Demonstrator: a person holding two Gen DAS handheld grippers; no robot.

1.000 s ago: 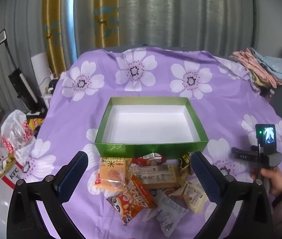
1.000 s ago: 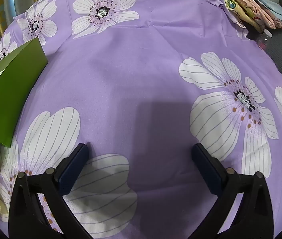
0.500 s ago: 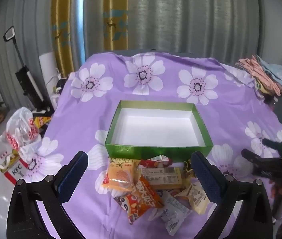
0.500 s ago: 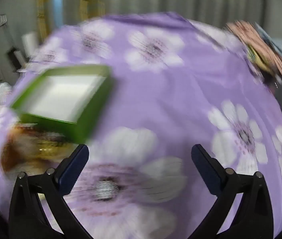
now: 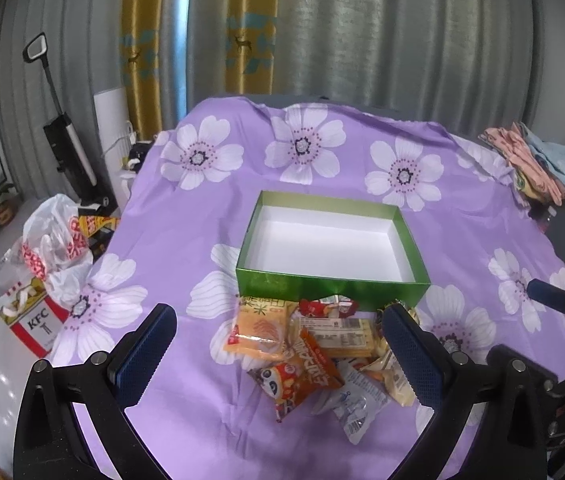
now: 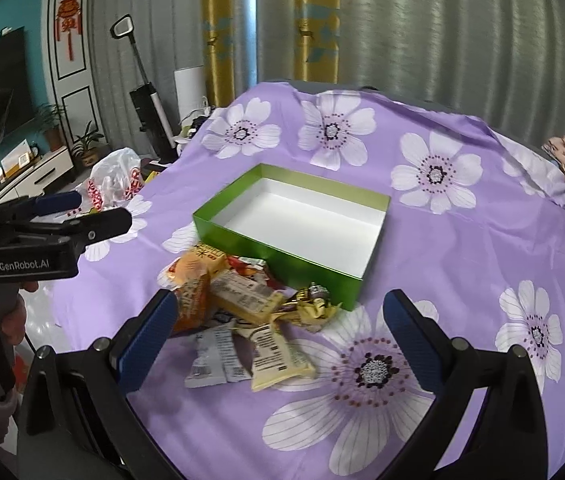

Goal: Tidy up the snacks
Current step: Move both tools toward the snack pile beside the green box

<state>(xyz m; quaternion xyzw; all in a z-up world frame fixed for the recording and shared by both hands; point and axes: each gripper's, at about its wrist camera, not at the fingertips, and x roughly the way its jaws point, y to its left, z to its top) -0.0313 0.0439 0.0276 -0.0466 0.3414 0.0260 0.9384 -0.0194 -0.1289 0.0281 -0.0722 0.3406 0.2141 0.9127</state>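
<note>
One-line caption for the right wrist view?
Open right gripper hovers above snack packets piled beside an empty green box.

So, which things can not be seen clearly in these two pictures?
- Snack pile: in both views the packets overlap, so the lower ones are hidden and no count is possible.
- Packet print: too small to read.
- Green box: right wrist view, near wall hides the floor strip behind it.
</note>
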